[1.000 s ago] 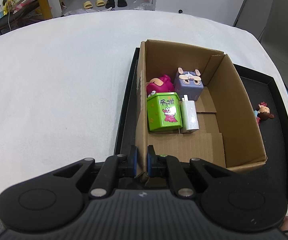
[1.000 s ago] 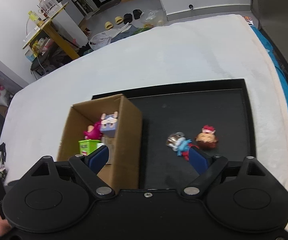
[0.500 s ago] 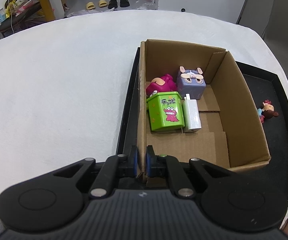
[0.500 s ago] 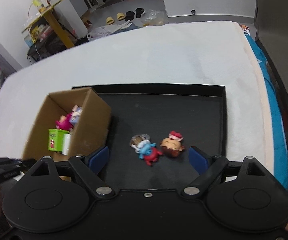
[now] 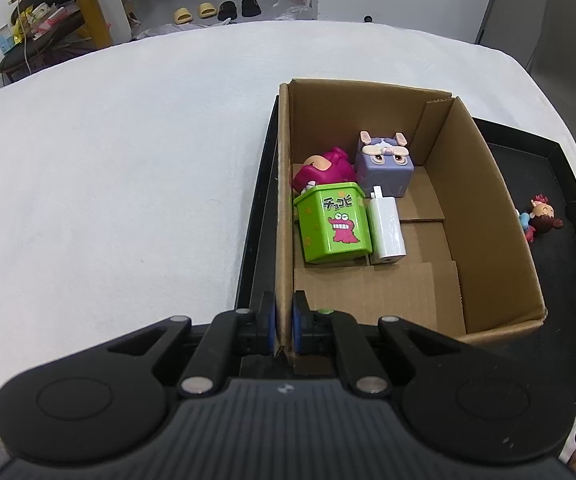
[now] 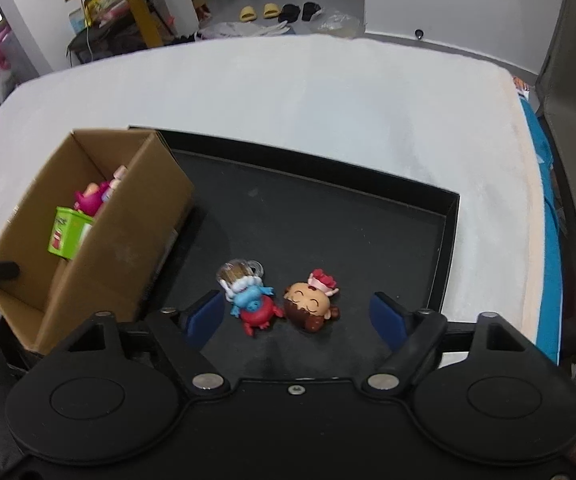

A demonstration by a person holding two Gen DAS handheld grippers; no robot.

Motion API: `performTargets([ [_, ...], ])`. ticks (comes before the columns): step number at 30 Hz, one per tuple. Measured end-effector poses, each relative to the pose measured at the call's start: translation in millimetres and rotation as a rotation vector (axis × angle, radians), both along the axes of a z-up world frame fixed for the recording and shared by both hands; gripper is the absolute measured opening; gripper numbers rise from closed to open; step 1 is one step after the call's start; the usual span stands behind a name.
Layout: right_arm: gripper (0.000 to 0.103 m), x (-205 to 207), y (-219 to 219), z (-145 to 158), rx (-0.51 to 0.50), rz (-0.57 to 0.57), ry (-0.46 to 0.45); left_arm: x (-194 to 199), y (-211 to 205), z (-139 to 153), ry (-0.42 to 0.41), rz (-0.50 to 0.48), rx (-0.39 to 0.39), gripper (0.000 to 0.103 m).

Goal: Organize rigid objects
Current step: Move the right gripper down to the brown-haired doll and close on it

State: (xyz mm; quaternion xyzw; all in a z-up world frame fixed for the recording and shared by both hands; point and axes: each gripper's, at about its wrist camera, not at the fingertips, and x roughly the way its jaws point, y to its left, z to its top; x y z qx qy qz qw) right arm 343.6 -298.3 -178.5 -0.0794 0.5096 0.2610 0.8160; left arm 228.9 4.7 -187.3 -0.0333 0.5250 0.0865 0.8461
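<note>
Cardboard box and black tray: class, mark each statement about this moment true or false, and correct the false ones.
1. The left gripper is clamped on the cardboard box wall. True.
2. The green tin lies on the black tray, outside the box. False: it sits inside the box.
3. Two small figures, the blue and red figure and the brown-haired figure, lie between the right gripper jaws. True.
4. The right gripper grips a figure. False: its closing pads touch neither.
5. The white charger sits beside the green tin. True.
</note>
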Motion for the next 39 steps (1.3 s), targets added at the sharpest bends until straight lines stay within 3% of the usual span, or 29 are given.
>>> performTargets([
  [16,0.06,18,7,-28,-0.05,0.012,0.008,0,-2,-1,0.004,-0.005,0.014,0.008],
  [20,0.033,25,4,-37,-0.069,-0.031,0.078,0,-2,-1,0.004,-0.005,0.017,0.008],
  [33,0.032,21,-13,-18,-0.069,-0.104,0.089,0,-2,0,0.007,-0.017,0.024,0.008],
  [39,0.032,16,-18,-1,-0.021,-0.139,0.093,3,-6,3,0.017,-0.036,0.041,0.008],
])
